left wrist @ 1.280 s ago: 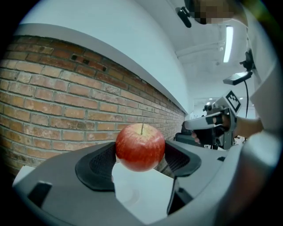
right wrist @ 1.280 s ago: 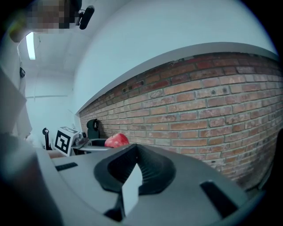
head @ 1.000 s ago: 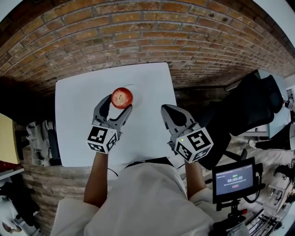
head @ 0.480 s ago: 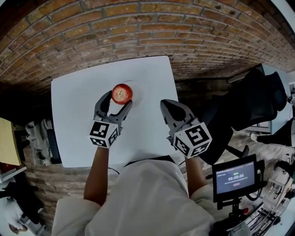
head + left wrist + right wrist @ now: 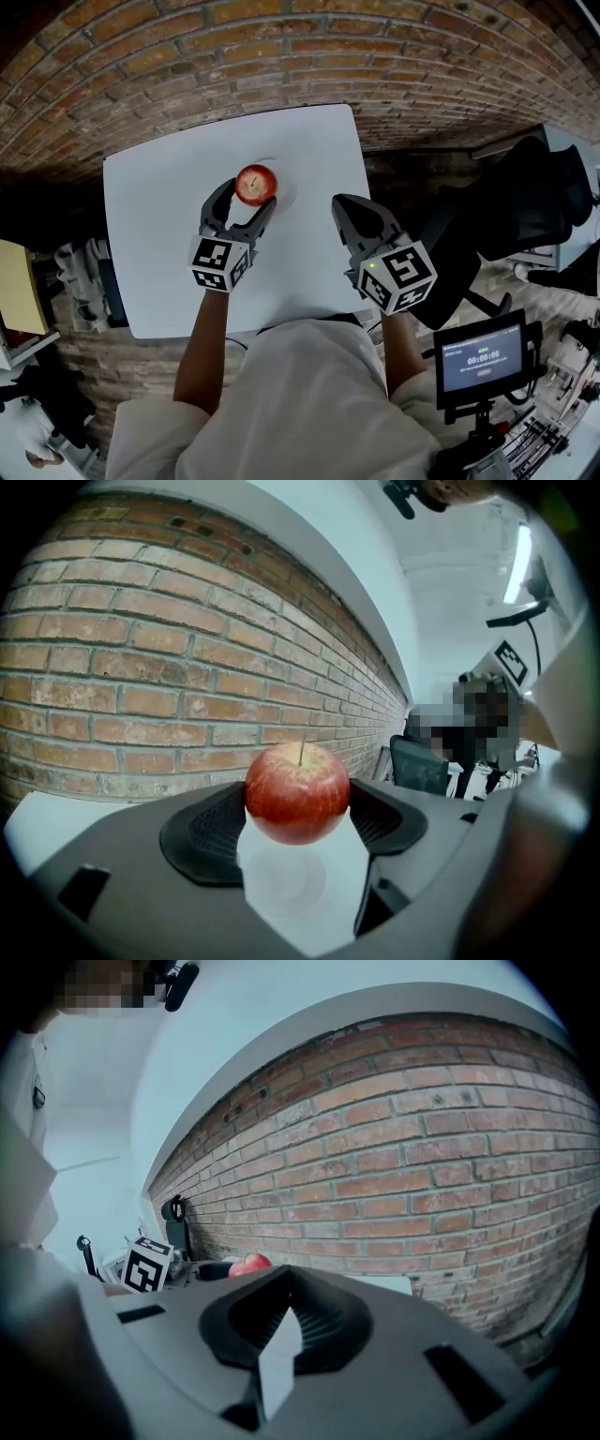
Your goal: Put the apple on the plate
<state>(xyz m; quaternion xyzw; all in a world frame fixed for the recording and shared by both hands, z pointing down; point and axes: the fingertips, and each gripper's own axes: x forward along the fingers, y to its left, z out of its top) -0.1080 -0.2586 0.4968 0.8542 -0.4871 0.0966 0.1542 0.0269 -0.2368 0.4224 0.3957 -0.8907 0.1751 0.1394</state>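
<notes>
A red apple (image 5: 255, 184) with a short stem sits between the jaws of my left gripper (image 5: 249, 193), which is shut on it. In the left gripper view the apple (image 5: 297, 792) hangs just above a small white plate (image 5: 281, 881) on the white table (image 5: 150, 244). The plate (image 5: 284, 195) shows only faintly in the head view, under and to the right of the apple. My right gripper (image 5: 354, 217) hovers over the table's right part, shut and holding nothing. In the right gripper view the apple (image 5: 248, 1264) shows far off to the left.
A brick wall (image 5: 281, 66) runs behind the table's far edge. A black chair (image 5: 525, 206) stands to the right of the table. A small screen on a stand (image 5: 483, 361) is at the lower right, and clutter lies on the floor to the left.
The left gripper has carried the apple a little forward, keeping it over the plate. The right gripper has hardly moved. The head camera has shifted slightly.
</notes>
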